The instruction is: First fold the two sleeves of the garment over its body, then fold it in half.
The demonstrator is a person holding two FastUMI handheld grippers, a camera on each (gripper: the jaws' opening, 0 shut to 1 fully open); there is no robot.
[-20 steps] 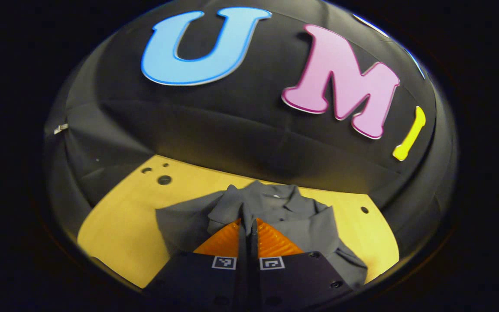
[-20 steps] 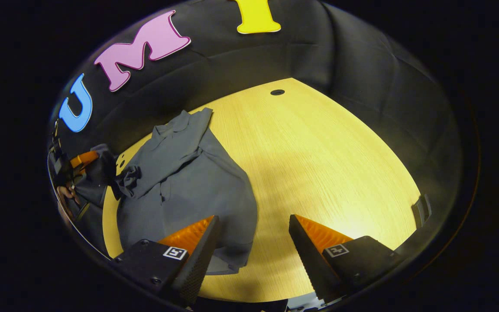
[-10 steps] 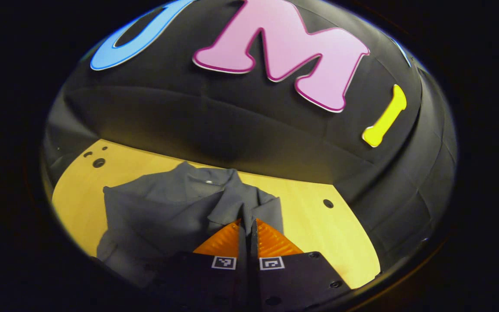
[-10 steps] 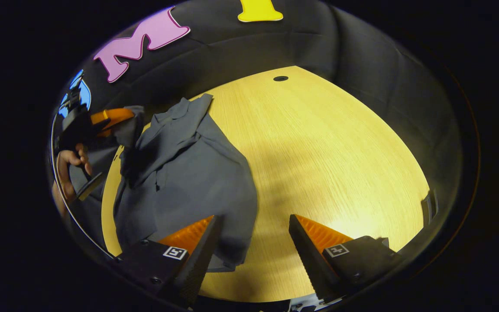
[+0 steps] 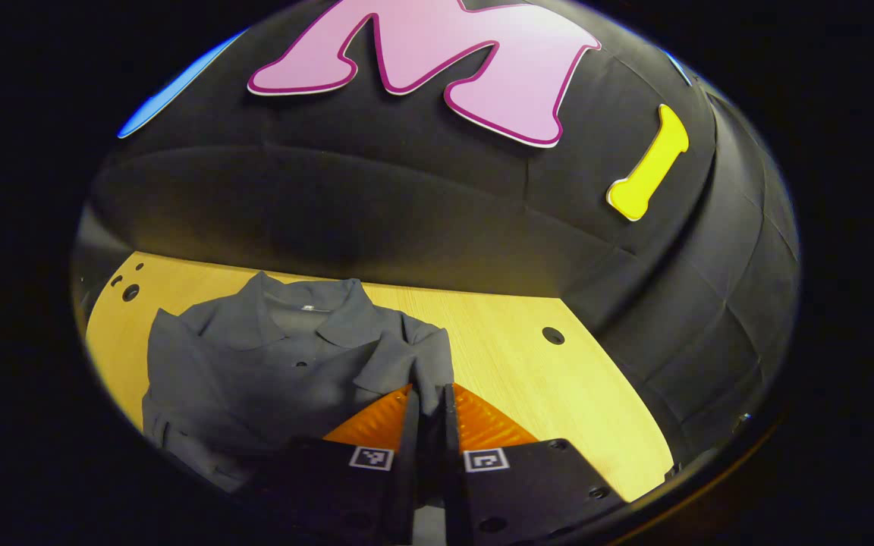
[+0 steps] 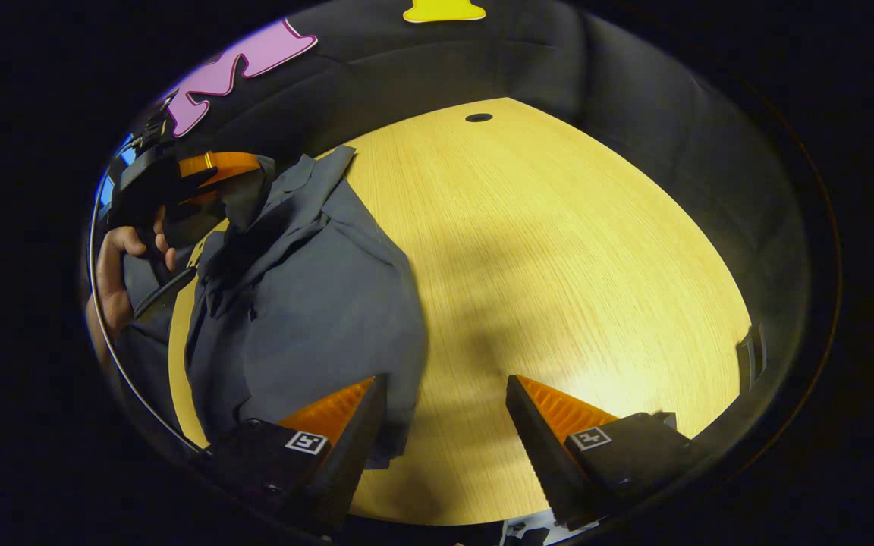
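Observation:
A dark grey collared shirt (image 5: 270, 364) lies on the wooden table (image 5: 528, 379), collar toward the booth wall. My left gripper (image 5: 428, 394) is shut on a sleeve (image 5: 425, 360) of the shirt, holding it lifted above the shirt's body. In the right gripper view the same shirt (image 6: 315, 296) lies at the left, and the left gripper (image 6: 236, 171) hangs over its collar end with the sleeve in it, held by a hand (image 6: 114, 262). My right gripper (image 6: 444, 387) stands open above the table by the shirt's lower right edge, nothing between its fingers.
Round holes (image 5: 553, 335) dot the table (image 6: 558, 250) near its far edge, with more (image 5: 130, 292) at the far left. The black cloth wall closes in the back and sides. Bare wood stretches to the right of the shirt.
The left gripper has carried the sleeve across, so the shirt now sits left in its view. In the right gripper view it rose toward the collar. The right gripper barely moved.

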